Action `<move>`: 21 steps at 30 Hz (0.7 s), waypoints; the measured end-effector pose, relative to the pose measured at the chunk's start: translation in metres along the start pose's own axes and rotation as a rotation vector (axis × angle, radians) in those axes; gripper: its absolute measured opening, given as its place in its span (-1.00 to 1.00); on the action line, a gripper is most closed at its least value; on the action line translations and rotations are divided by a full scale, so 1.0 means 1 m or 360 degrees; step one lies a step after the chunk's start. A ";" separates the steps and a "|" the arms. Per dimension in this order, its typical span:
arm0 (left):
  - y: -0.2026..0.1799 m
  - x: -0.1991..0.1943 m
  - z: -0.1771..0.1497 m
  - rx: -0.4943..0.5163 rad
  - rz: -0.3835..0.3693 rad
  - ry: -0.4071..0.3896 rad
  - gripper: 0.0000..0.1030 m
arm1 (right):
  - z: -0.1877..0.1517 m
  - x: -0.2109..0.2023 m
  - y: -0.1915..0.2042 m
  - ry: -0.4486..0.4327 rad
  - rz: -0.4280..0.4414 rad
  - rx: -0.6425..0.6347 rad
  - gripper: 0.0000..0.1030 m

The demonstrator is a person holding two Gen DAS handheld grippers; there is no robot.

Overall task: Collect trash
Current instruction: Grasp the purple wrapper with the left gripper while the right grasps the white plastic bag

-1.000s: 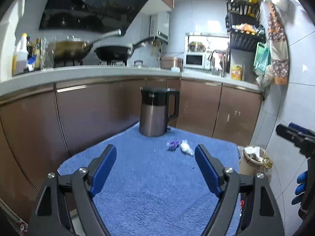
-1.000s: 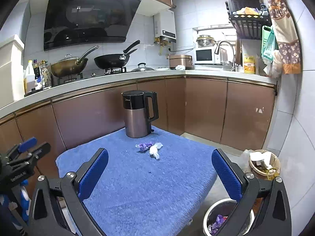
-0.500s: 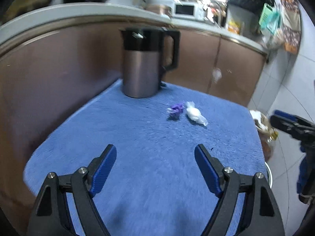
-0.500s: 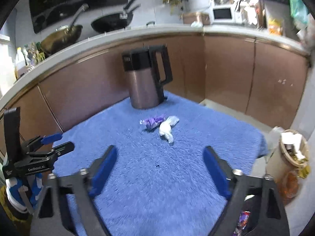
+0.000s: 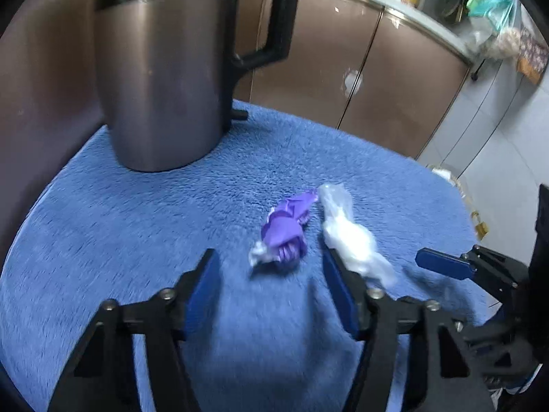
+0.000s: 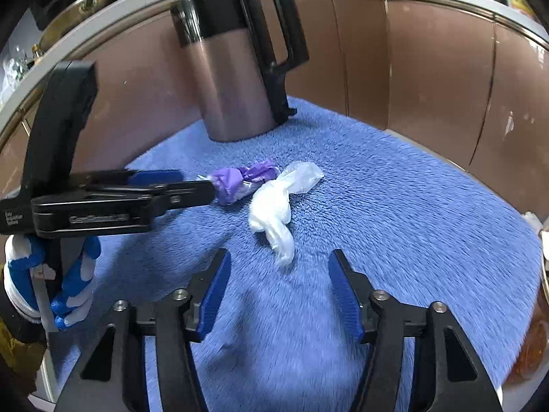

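Both grippers dropped close over blue towel [image 5: 137, 223]. Left gripper [image 5: 271, 274] narrowing, unclenched, purple wrapper [image 5: 284, 230] between jaws. Right gripper [image 6: 278, 285] narrowing, empty, white wrapper [image 6: 271, 206] just ahead. Contact probably none; frames blurred. Pickups imminent.

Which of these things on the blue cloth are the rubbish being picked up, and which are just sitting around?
Part of the job:
purple wrapper
white wrapper
left gripper, jaws just closing, nothing gripped
right gripper, jaws just closing, nothing gripped

Just there:
kettle
blue cloth
cabinets
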State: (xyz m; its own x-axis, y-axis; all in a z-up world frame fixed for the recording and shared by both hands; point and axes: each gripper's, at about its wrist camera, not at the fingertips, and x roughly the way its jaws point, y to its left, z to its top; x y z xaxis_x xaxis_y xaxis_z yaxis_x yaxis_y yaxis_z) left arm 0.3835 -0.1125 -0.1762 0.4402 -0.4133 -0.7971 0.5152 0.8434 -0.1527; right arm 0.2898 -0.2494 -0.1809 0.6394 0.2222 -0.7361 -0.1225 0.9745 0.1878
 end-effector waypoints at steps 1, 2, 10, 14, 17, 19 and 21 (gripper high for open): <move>0.000 0.007 0.002 0.0001 0.0002 0.0018 -0.02 | 0.002 0.005 -0.001 0.0012 0.0000 -0.0009 0.06; 0.001 0.012 0.004 -0.0003 0.0002 0.0028 -0.03 | 0.004 0.012 -0.001 0.0028 0.0003 -0.0016 0.05; 0.007 0.028 0.011 -0.0044 -0.0059 0.0041 -0.39 | 0.021 0.038 -0.004 0.0083 0.0039 -0.0029 -0.17; 0.008 0.031 0.013 -0.0056 -0.0068 0.0024 -0.45 | 0.028 0.051 -0.002 0.0103 0.0017 -0.0045 -0.50; 0.013 0.022 0.008 -0.0080 -0.0058 0.0013 -0.50 | 0.029 0.054 0.000 0.0107 0.0024 -0.0066 -0.88; 0.017 0.015 0.003 -0.0101 -0.0055 0.0000 -0.51 | 0.027 0.052 0.003 0.0101 0.0040 -0.0085 -0.94; 0.020 0.007 -0.001 -0.0118 -0.0050 -0.0016 -0.52 | 0.024 0.049 0.005 0.0094 0.0047 -0.0097 -0.98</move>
State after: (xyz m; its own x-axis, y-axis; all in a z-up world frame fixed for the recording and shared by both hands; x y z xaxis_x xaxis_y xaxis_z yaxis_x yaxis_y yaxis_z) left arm 0.3964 -0.0977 -0.1852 0.4322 -0.4429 -0.7855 0.4732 0.8529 -0.2206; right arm 0.3386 -0.2340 -0.2000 0.5894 0.2503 -0.7681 -0.1878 0.9672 0.1711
